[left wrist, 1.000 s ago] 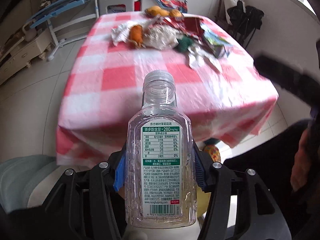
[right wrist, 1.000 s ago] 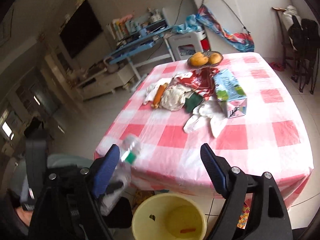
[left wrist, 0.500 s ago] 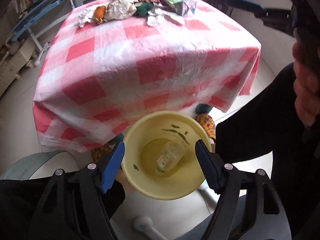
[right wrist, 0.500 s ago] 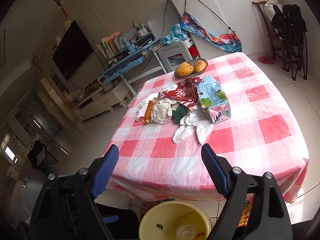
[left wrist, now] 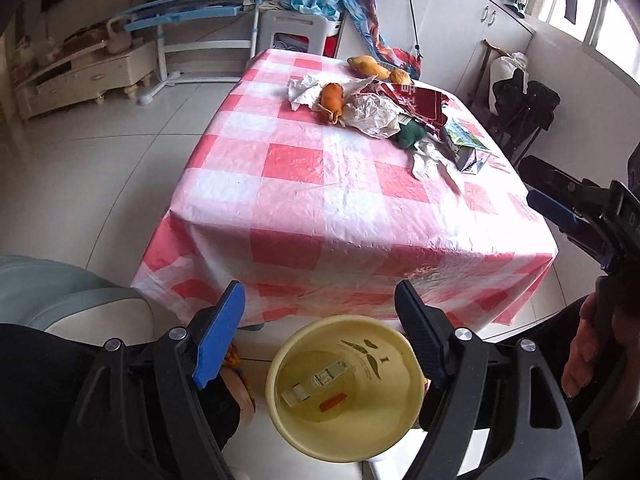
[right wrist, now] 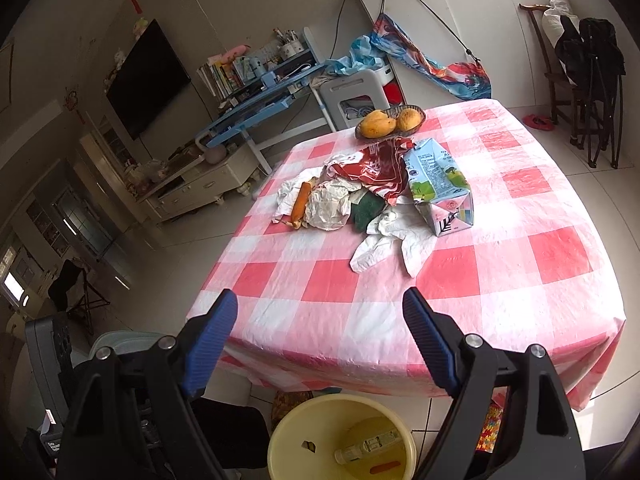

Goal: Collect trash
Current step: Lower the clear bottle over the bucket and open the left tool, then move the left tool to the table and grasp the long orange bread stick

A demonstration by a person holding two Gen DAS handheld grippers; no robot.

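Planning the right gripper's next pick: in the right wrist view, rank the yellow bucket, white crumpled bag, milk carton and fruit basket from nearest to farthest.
1. Yellow bucket: on the floor just below the right gripper.
2. White crumpled bag: mid-table, straight ahead.
3. Milk carton: just behind the bag, to the right.
4. Fruit basket: at the table's far edge.

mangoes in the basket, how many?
2. Both lie in the dark basket at the table's far edge: one mango on its left side, one mango on its right. More could sit hidden behind them.

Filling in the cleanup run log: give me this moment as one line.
bottle: lying in yellow bucket | left tool: opening, nothing between | right tool: open, nothing held | wrappers, carton: on table
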